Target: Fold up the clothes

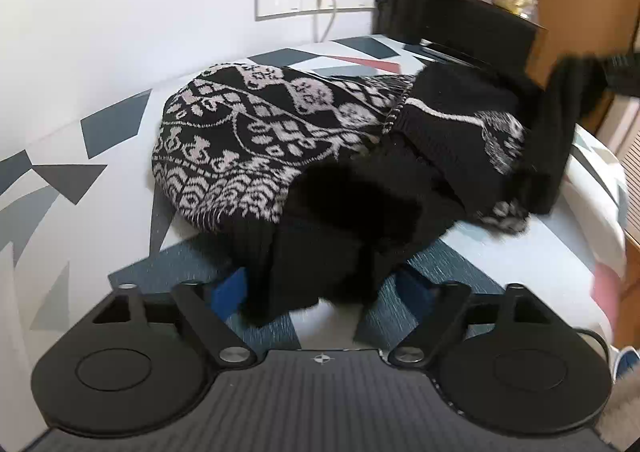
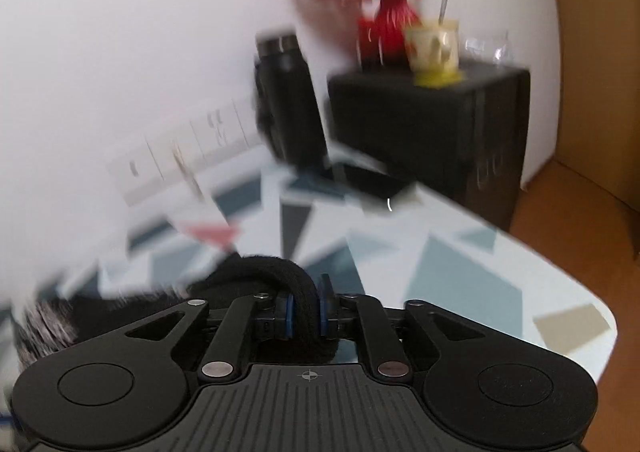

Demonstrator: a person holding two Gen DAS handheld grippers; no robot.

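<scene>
Spread wide and empty, the left gripper [image 1: 320,284] straddles a black hem of the sweater [image 1: 280,139], which lies heaped at twelve o'clock on the patterned table [image 1: 100,211], its long axis running nine to three. At three o'clock a sleeve [image 1: 560,123] lifts away, pinched tight in the right gripper [image 2: 307,312], the better placed to fold it.

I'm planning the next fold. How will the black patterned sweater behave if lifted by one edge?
Probably floppy: the sweater lies bunched on the table, and the edge clamped in the right gripper bends into a loop. The thick knit suggests some weight, so it would likely sag. Its fuzzy surface looks unlikely to slip.
</scene>
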